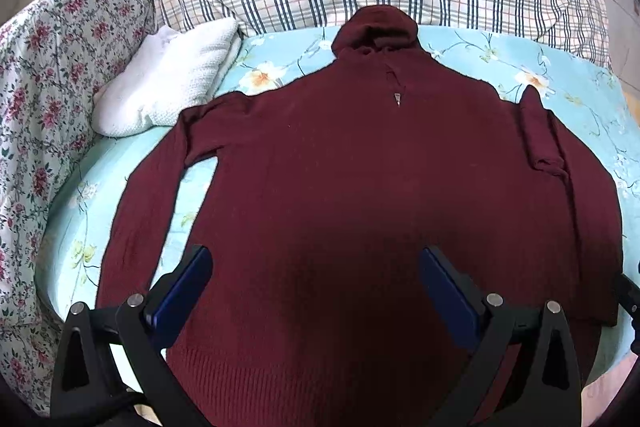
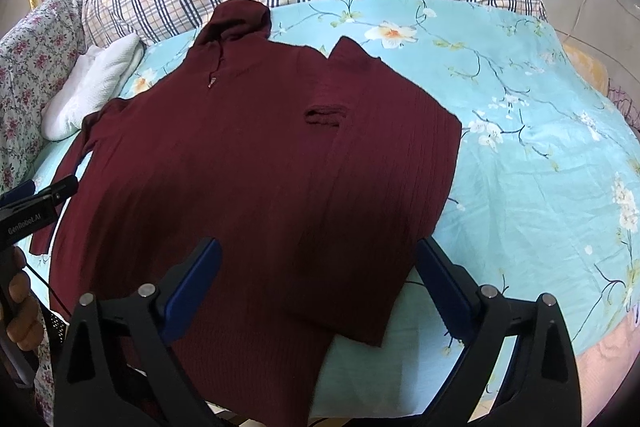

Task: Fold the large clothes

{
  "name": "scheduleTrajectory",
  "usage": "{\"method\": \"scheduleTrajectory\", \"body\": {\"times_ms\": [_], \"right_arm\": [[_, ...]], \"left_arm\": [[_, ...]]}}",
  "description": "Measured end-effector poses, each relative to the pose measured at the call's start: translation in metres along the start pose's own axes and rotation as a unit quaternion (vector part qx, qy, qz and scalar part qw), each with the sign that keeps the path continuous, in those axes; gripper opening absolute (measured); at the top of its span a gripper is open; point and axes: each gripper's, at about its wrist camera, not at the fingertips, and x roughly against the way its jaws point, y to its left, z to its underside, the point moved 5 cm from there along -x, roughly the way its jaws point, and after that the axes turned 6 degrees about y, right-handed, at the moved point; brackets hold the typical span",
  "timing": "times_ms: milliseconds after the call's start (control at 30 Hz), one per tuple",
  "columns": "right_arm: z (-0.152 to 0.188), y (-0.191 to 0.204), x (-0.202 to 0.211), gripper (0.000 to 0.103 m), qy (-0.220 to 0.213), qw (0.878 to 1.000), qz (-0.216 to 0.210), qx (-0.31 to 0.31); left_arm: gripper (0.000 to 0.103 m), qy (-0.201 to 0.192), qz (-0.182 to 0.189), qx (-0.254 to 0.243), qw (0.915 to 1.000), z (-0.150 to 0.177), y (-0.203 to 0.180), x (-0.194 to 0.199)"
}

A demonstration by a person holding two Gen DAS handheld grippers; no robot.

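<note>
**Both tongs wide, sweater half folded**

The left gripper (image 1: 316, 283) and right gripper (image 2: 320, 275) both gape wide, holding and touching nothing, poised above the maroon zip-neck sweater (image 1: 360, 187). It lies flat on the floral bedsheet (image 2: 540, 167), its right side already folded inward. The soft, limp, ribbed knit should drape and sag; the outstretched left sleeve (image 1: 132, 203) looks the best hold.

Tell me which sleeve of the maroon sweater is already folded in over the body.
The right sleeve: it lies doubled back across the sweater, cuff on the chest. The left sleeve lies spread out on the blue floral sheet.
</note>
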Motion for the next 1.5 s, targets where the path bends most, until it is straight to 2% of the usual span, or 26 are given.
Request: {"method": "scheduleTrajectory", "body": {"times_ms": [300, 400, 500, 567, 633, 700, 800, 900, 1067, 1167, 1233, 1500], "right_arm": [[0.007, 0.002, -0.031, 0.089, 0.035, 0.999, 0.003, 0.025], [0.013, 0.000, -0.050, 0.078, 0.052, 0.998, 0.015, 0.041], [0.012, -0.003, -0.056, 0.055, 0.035, 0.996, 0.044, 0.066], [0.006, -0.010, -0.052, 0.014, 0.034, 0.997, 0.033, 0.053], [0.000, -0.023, -0.046, 0.012, 0.038, 0.999, -0.022, 0.009], [-0.006, -0.035, -0.040, 0.009, 0.040, 0.994, -0.089, -0.040], [-0.016, -0.050, -0.029, 0.008, 0.037, 0.981, -0.161, -0.102], [-0.035, -0.059, -0.011, 0.008, 0.016, 0.962, -0.230, -0.148], [-0.074, -0.040, 0.014, 0.008, -0.011, 0.940, -0.305, -0.152], [-0.094, -0.018, 0.018, 0.008, -0.018, 0.930, -0.338, -0.141], [-0.111, 0.000, 0.014, 0.008, -0.022, 0.928, -0.350, -0.128], [-0.172, 0.082, -0.027, 0.008, 0.005, 0.895, -0.428, -0.123]], "left_arm": [[0.103, 0.013, 0.010, -0.011, 0.9998, 0.003, -0.012, -0.017], [0.103, 0.018, 0.015, -0.014, 0.9996, 0.003, -0.016, -0.024], [0.103, 0.021, 0.013, -0.017, 0.9995, 0.002, -0.019, -0.030], [0.103, 0.025, 0.023, -0.015, 0.9993, 0.000, -0.019, -0.033], [0.102, 0.027, 0.038, -0.014, 0.9988, 0.000, -0.020, -0.034], [0.101, 0.026, 0.050, -0.014, 0.9983, -0.003, -0.021, -0.036], [0.100, 0.025, 0.063, -0.017, 0.9975, -0.004, -0.024, -0.037], [0.099, 0.024, 0.085, -0.019, 0.9959, -0.007, -0.026, -0.037], [0.099, 0.010, 0.130, -0.008, 0.9914, -0.017, -0.019, -0.030], [0.099, 0.000, 0.143, -0.004, 0.9898, -0.023, -0.011, -0.026], [0.099, -0.005, 0.142, -0.003, 0.9899, -0.025, -0.005, -0.025], [0.096, -0.010, 0.157, 0.008, 0.9875, -0.034, 0.021, -0.028]]}}
